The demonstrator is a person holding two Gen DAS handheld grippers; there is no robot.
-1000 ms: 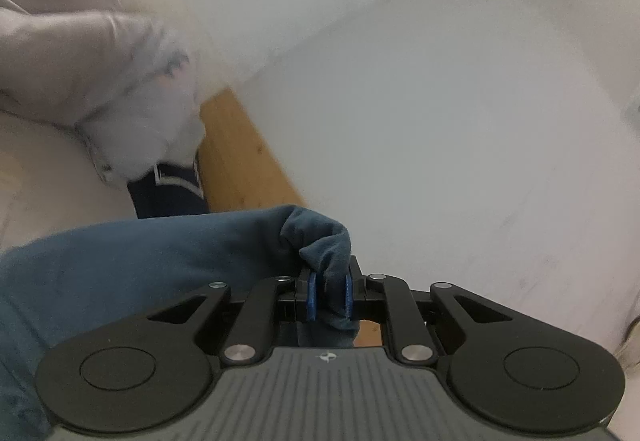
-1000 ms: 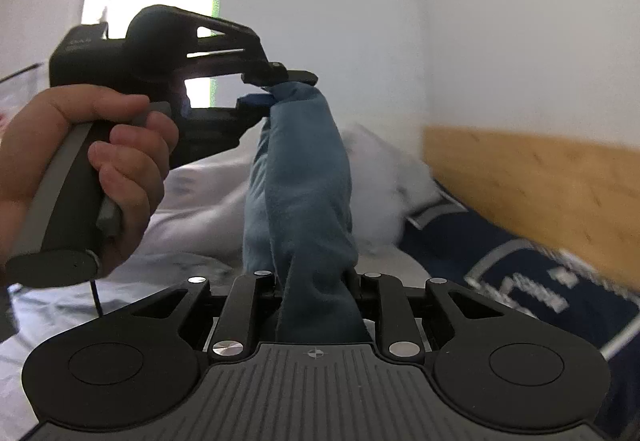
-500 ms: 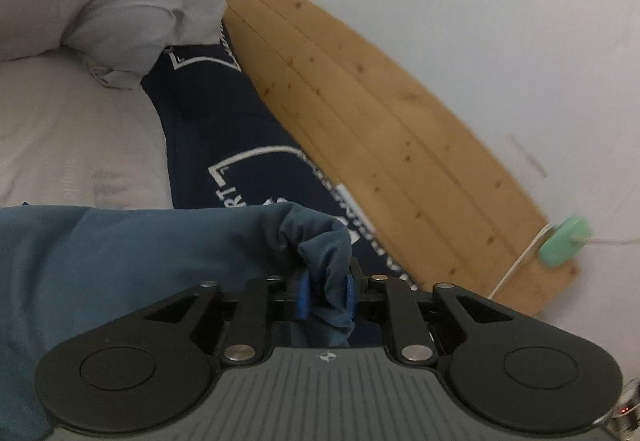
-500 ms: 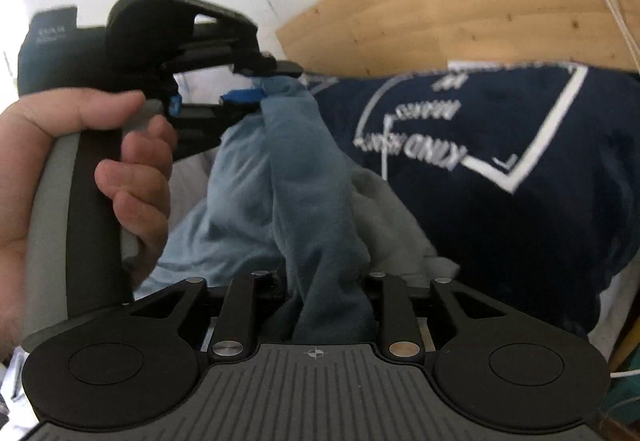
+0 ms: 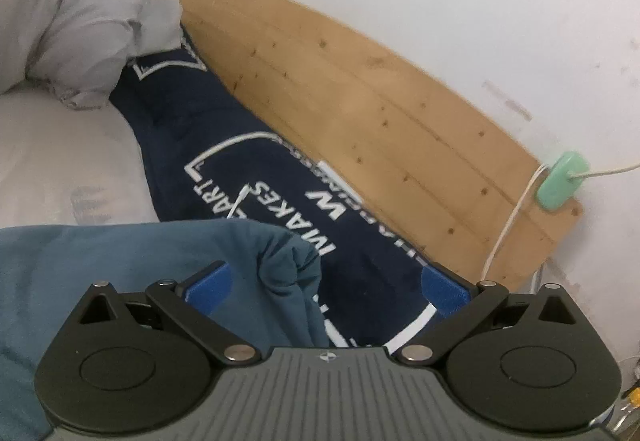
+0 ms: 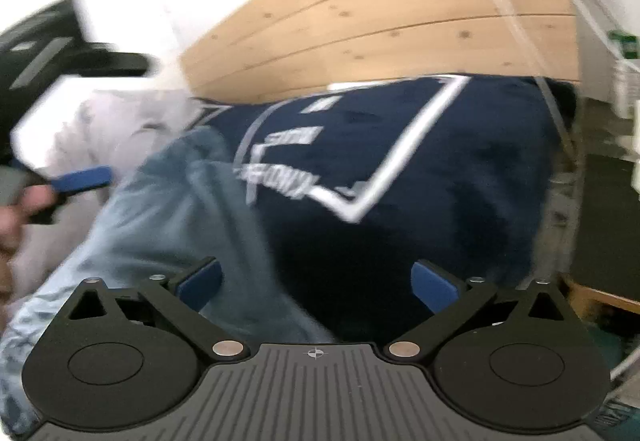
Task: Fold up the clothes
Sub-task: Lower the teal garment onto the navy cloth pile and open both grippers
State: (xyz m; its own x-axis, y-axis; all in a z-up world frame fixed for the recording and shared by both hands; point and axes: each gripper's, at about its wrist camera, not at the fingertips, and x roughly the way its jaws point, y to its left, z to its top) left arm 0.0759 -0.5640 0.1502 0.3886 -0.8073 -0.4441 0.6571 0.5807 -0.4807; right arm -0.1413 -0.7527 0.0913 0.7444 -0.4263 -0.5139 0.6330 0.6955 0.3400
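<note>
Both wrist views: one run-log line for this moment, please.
phase: release | left gripper: jaws opening, blue garment loose between | right gripper: jaws opening, garment not pinched | under: navy blanket

Right wrist view motion-blurred: lettering on navy blanket (image 6: 400, 169) unreadable; other hand-held gripper (image 6: 60, 89) smeared, cut off at left edge. Left wrist view: blue garment (image 5: 120, 265) runs off lower left, partly hidden behind gripper body.
</note>
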